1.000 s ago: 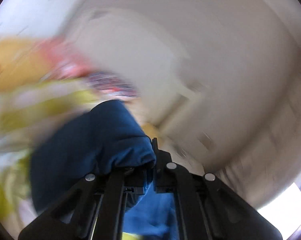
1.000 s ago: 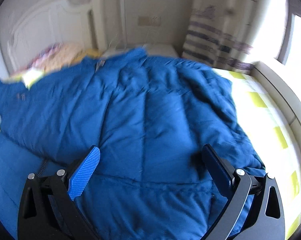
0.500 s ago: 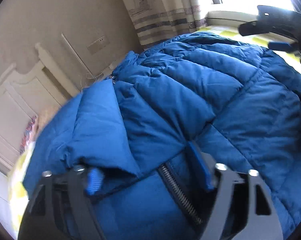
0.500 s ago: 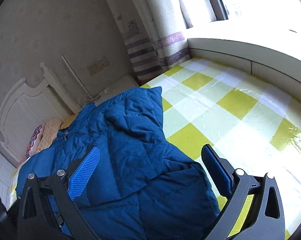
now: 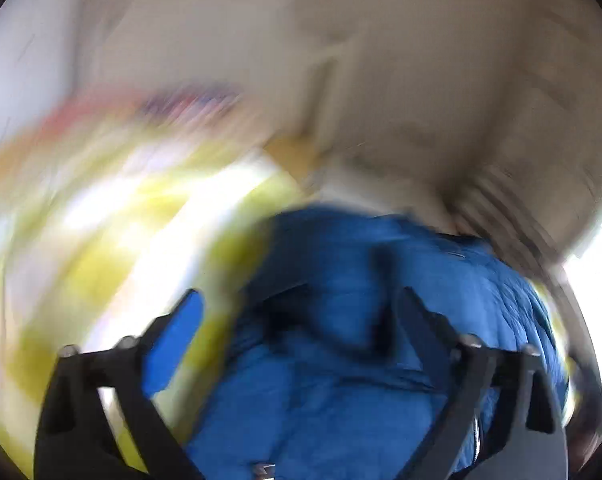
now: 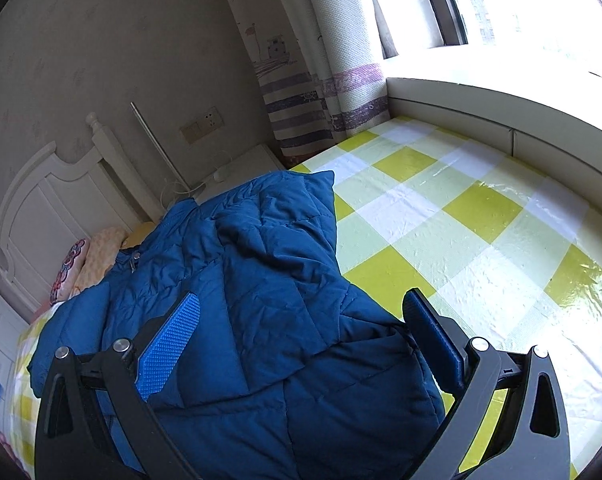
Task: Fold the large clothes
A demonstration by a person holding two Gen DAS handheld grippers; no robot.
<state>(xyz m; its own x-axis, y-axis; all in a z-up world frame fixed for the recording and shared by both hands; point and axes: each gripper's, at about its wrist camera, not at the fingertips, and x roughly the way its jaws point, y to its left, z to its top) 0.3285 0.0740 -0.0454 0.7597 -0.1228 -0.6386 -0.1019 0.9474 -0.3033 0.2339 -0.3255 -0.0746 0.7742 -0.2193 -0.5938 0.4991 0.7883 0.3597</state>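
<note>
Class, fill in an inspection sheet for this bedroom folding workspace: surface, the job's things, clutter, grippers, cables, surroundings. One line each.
Surface: bed with a yellow, green and white checked cover, glossy and slightly wrinkled.
Job's things: blue padded jacket lying on the cover, partly folded over itself, a zip pull showing near the collar.
Clutter: patterned pillows by the headboard.
Grippers: right gripper open, above the jacket, holding nothing; left gripper open, its view motion-blurred.
Cables: a thin white cable near the bedside unit.
Surroundings: white headboard, wall socket, striped curtain, bright window.
</note>
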